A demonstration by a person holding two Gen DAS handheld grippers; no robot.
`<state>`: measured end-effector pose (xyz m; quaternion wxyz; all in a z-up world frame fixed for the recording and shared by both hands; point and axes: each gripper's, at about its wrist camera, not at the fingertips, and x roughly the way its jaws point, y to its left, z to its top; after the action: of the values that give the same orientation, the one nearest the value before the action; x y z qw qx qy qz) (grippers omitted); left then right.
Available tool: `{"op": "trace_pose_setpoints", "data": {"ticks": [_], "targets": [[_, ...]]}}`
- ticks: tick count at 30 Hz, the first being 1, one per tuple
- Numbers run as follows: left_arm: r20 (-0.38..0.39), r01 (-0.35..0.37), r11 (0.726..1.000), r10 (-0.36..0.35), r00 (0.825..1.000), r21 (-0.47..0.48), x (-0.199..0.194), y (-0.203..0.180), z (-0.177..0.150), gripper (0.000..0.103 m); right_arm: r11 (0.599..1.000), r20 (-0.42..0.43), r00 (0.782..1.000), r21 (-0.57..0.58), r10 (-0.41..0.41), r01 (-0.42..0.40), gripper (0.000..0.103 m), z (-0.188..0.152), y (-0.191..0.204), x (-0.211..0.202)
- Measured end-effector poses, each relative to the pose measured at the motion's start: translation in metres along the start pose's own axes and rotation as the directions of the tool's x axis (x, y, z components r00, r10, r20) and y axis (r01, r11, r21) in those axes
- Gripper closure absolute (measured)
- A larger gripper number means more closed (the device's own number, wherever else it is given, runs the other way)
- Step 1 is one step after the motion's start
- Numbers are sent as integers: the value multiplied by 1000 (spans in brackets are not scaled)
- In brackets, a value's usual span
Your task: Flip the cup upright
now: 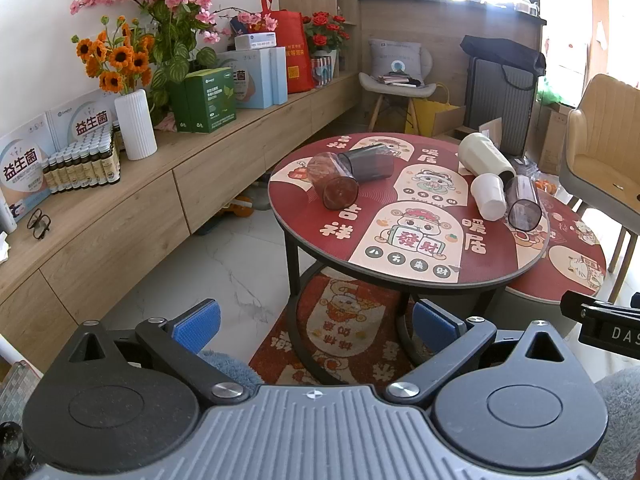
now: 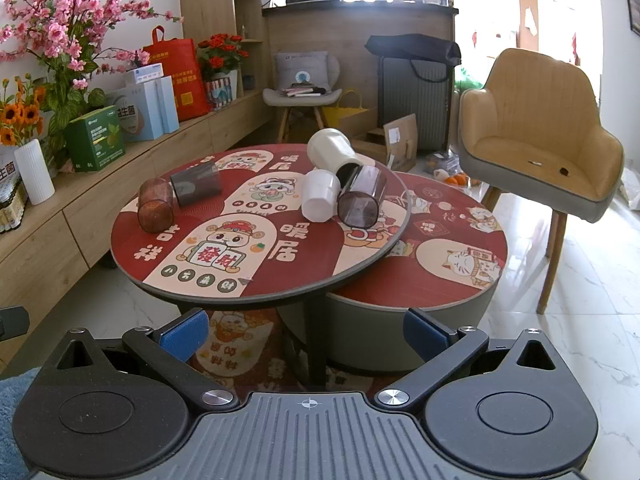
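1. Five cups lie on their sides on the round red printed table, at mid-frame in both views.
2. Left pair, touching: amber translucent plastic cup and smoky grey translucent cup.
3. Right cluster near the table's far-right edge: tall cream cup, small white cup, clear dark-tinted cup.
4. Bare tabletop lies between the groups and along the near rim.
5. Left gripper and right gripper, low in frame, short of the rim, jaws wide, holding nothing.

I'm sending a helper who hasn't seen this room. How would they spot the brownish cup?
Find the round red table with cartoon prints. On its left side two cups lie tipped over, touching. The brownish cup is the amber one nearer the edge; its neighbour, the grey cup, is smoky and darker.
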<state>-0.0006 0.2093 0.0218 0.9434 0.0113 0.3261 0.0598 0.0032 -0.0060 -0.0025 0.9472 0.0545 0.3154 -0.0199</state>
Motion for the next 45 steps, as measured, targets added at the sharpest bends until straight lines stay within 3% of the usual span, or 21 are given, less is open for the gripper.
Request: {"op": "trace_pose_setpoints", "data": {"ticks": [45], "targets": [[-34,-1,1000,0,999,-12,13,1,2,0,1000,-20,1000,3,-2,2,0,-3,1,6]]}}
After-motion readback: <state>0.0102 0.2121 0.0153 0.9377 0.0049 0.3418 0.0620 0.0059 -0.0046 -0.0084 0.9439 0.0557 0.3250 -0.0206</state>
